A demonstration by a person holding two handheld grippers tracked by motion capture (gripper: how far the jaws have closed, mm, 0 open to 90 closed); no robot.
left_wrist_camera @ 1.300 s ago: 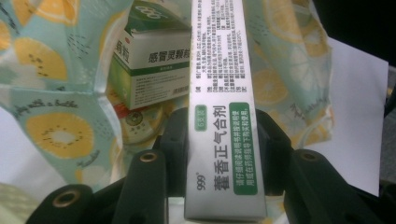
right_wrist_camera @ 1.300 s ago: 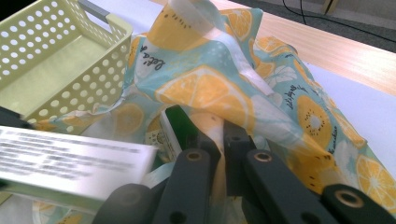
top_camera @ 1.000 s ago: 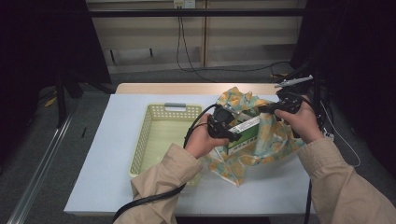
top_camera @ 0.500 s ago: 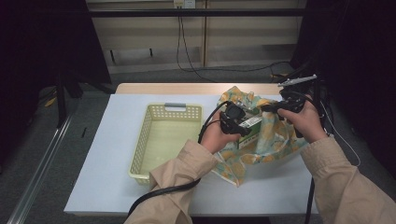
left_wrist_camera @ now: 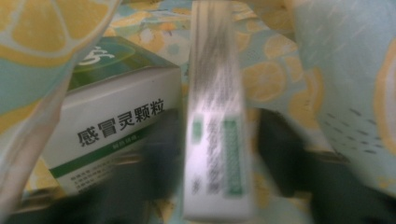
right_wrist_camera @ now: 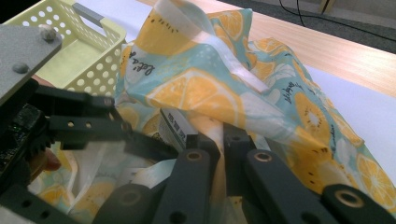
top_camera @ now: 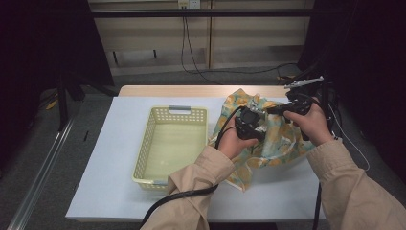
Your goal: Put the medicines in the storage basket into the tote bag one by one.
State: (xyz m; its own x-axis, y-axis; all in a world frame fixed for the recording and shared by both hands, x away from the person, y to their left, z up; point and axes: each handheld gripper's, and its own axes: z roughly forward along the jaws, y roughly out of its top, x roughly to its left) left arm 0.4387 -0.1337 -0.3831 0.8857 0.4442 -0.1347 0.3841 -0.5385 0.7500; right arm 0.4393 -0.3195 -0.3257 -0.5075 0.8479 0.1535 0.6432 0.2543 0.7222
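1. Your left gripper (top_camera: 249, 125), seen from the high view, has pushed further right into the mouth of the lemon-print bag (top_camera: 275, 143) than it was a second ago, and now sits just beside your right gripper (top_camera: 292, 109). The yellow basket (top_camera: 143, 158) on the white table (top_camera: 105, 182) holds nothing.
2. Left gripper view: the jaws have just been opening, and they stand apart on either side of a narrow white box (left_wrist_camera: 217, 135) without pressing it, as far as the blur allows. A second box with a green band (left_wrist_camera: 112, 126) lies just left of it, both inside the bag.
3. Right gripper view: your right gripper (right_wrist_camera: 217, 140) is pinched together on the bag's edge, holding the mouth up.
4. So the narrow box is lined up but not gripped; closing on it looks like the next step.
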